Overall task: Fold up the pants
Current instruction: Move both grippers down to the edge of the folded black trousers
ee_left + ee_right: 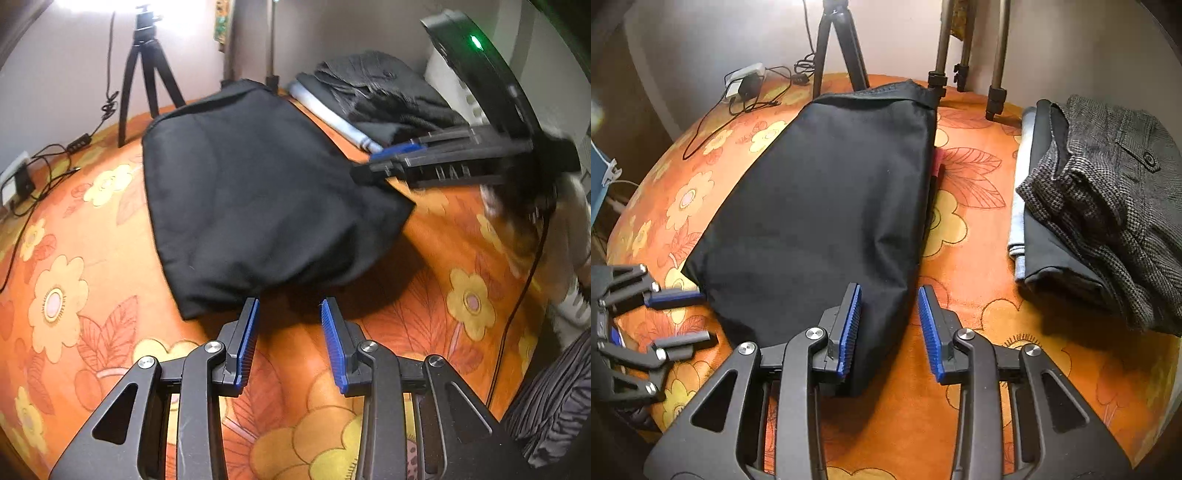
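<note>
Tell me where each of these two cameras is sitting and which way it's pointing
Left wrist: rides the left gripper, angled down over the black pants' near edge; own open fingers show, plus the right gripper and a blurred hand behind it.
Right wrist: rides the right gripper, angled down along the pants; own open fingers, left gripper at lower left.
Shared: pants, orange floral cover, folded clothes pile, black tripod.

My left wrist view looks steeply down from close above the near edge of the black pants [255, 192], facing the far wall. My right wrist view sits just as close at the pants' [820, 206] near right corner, facing the same way. Both share the pants, the floral cover [436, 258], the black tripod [147, 74] and the stacked clothes [1108, 199] at right.
</note>
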The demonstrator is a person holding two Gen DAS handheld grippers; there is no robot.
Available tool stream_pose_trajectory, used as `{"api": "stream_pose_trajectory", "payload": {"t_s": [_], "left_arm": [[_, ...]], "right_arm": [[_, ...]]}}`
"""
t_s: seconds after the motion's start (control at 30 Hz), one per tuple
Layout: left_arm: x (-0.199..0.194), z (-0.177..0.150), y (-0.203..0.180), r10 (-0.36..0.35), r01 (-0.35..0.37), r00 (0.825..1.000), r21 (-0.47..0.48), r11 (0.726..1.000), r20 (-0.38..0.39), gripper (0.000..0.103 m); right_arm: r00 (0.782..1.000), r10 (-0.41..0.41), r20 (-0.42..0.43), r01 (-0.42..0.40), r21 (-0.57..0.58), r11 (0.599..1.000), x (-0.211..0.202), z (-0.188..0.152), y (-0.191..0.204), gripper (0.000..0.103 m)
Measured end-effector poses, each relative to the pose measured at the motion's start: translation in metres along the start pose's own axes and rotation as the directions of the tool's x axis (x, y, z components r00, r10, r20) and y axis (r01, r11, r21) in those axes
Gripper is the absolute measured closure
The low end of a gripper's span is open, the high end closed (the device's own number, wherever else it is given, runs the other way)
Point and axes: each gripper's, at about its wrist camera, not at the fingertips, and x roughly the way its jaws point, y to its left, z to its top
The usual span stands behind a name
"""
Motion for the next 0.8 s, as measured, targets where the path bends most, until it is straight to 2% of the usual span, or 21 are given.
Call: {"api": "stream_pose_trajectory", "payload": {"t_s": [0.1, 0.23, 0.37, 0.47, 0.53, 0.7, 0.8], "left_arm": [[-0.007, 0.004, -0.001, -0.004, 0.004, 1.0, -0.011, 1.0, 0.024, 0.07], [-0.018, 0.017, 0.009, -0.003, 0.007, 0.998, -0.056, 0.998, 0.068, 0.067], [-0.023, 0.028, 0.021, 0.008, 0.0, 0.995, -0.083, 0.997, 0.097, 0.067], [-0.026, 0.036, 0.031, 0.003, 0.011, 0.993, -0.119, 0.993, 0.115, 0.066], [-0.027, 0.041, 0.036, 0.009, 0.009, 0.991, -0.138, 0.99, 0.13, 0.06], [-0.025, 0.049, 0.055, 0.019, 0.009, 0.989, -0.196, 0.981, 0.144, 0.06], [-0.019, 0.051, 0.078, -0.008, 0.049, 0.99, -0.285, 0.957, 0.143, 0.06]], "right_arm": [[0.999, 0.032, 0.019, -0.033, 0.049, 0.998, -0.003, 0.003, -0.01, 0.063], [0.995, 0.078, 0.069, -0.087, 0.138, 0.987, -0.008, 0.007, -0.029, 0.046], [0.991, 0.091, 0.103, -0.11, 0.195, 0.975, -0.011, 0.013, -0.044, 0.037], [0.986, 0.11, 0.129, -0.138, 0.236, 0.962, -0.009, 0.017, -0.052, 0.035], [0.984, 0.12, 0.13, -0.15, 0.249, 0.957, -0.006, 0.02, -0.054, 0.035], [0.982, 0.136, 0.129, -0.164, 0.239, 0.957, 0.001, 0.029, -0.049, 0.033], [0.98, 0.16, 0.122, -0.186, 0.241, 0.953, 0.006, 0.032, -0.047, 0.03]]}}
